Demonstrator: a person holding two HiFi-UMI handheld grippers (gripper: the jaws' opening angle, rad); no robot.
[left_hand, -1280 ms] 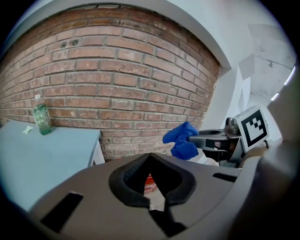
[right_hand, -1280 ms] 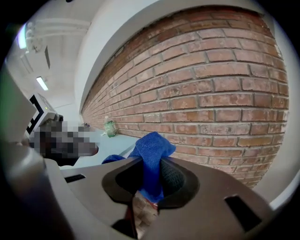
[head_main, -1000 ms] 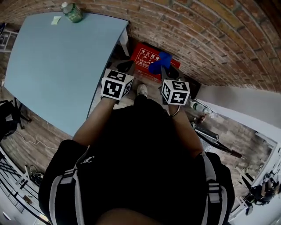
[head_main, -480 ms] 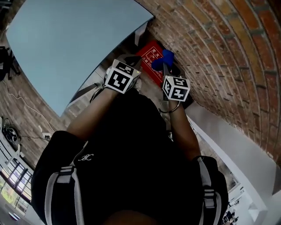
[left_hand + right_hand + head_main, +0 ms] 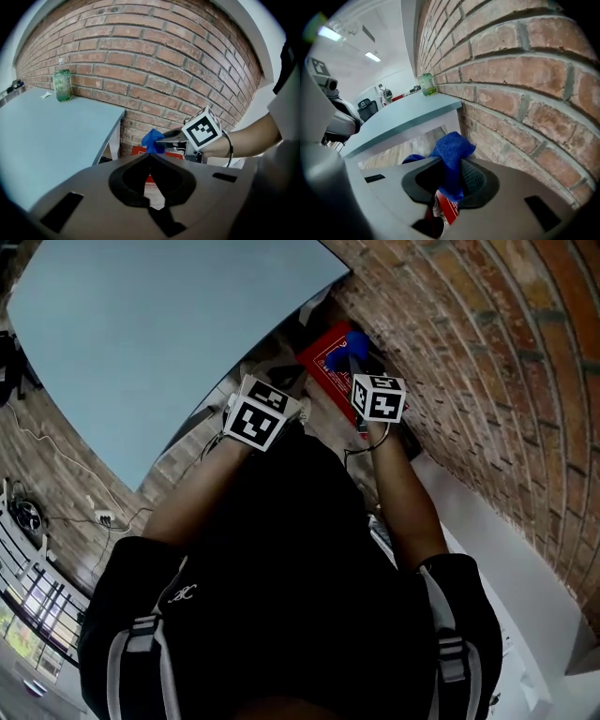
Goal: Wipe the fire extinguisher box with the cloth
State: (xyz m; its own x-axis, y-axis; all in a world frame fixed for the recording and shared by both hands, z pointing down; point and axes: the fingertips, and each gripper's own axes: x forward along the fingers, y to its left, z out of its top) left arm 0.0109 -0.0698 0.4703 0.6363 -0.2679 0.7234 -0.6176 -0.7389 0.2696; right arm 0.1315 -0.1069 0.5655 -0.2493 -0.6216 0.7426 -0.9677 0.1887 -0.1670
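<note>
The red fire extinguisher box [image 5: 326, 362] stands on the floor against the brick wall, beside the table leg. My right gripper [image 5: 354, 358] is shut on a bunched blue cloth [image 5: 350, 343] and holds it over the box's top, close to the wall. In the right gripper view the cloth [image 5: 452, 152] sticks out past the jaws, and a bit of the red box [image 5: 447, 209] shows below them. My left gripper [image 5: 150, 155] is shut with nothing in it and hangs left of the box [image 5: 139, 151], pointing at the cloth [image 5: 152, 140].
A light blue table [image 5: 159, 334] fills the left; its edge and leg stand right beside the box. A green bottle [image 5: 62, 86] stands on the table by the brick wall [image 5: 487, 362]. A white sloping panel [image 5: 506, 568] lies to the right.
The head view has swung, so the table and wall have shifted. Both grippers have moved nearer the box, and the right one carries the cloth closer to the wall.
</note>
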